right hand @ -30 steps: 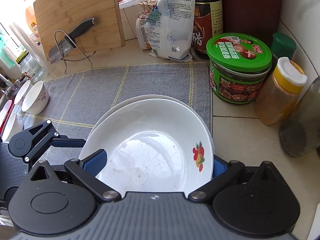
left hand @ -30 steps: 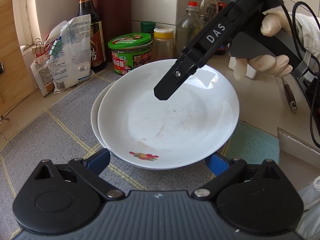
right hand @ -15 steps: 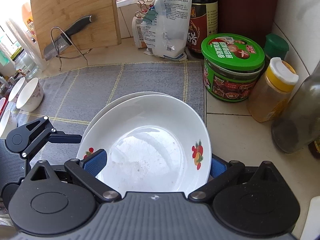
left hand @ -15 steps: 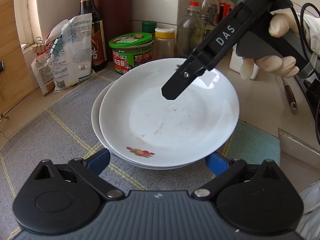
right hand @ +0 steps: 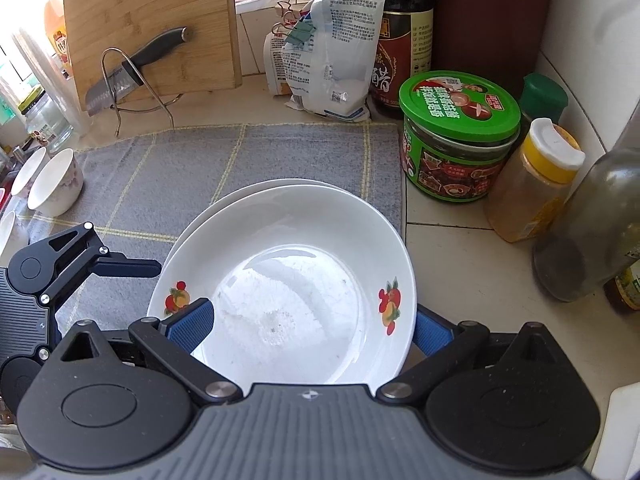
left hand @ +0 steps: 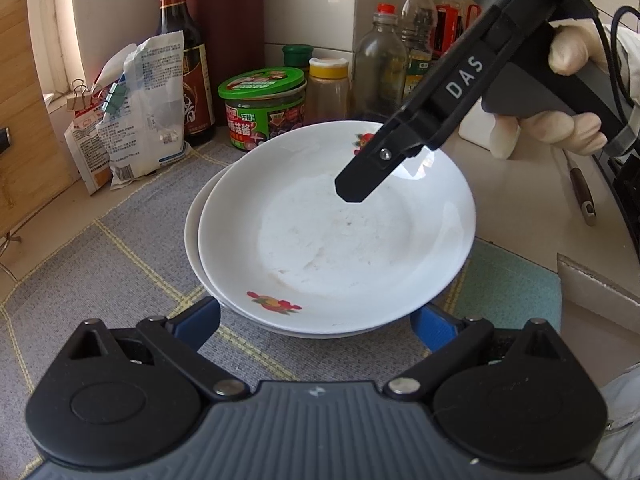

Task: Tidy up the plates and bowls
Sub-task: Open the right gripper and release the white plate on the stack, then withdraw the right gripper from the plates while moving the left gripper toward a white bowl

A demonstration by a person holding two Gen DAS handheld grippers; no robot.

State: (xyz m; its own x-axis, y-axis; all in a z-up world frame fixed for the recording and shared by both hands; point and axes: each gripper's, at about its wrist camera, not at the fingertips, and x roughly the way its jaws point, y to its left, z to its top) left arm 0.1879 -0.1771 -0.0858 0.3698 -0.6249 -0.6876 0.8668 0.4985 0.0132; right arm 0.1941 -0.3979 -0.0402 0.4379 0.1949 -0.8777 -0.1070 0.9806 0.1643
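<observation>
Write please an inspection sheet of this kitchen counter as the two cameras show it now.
Surface: grey checked mat on a pale counter.
Job's things: two white plates stacked on the mat, top one slightly offset; small white bowls at the mat's far edge.
Clutter: green-lidded jar, yellow-capped spice jar, dark sauce bottle, clipped bags, knife on a wire stand before a cutting board.
Grippers: left gripper open, beside the stack; right gripper open, jaws either side of the top plate's rim.
Cables: black cable by the gloved hand.
Surroundings: tiled wall, window light.
</observation>
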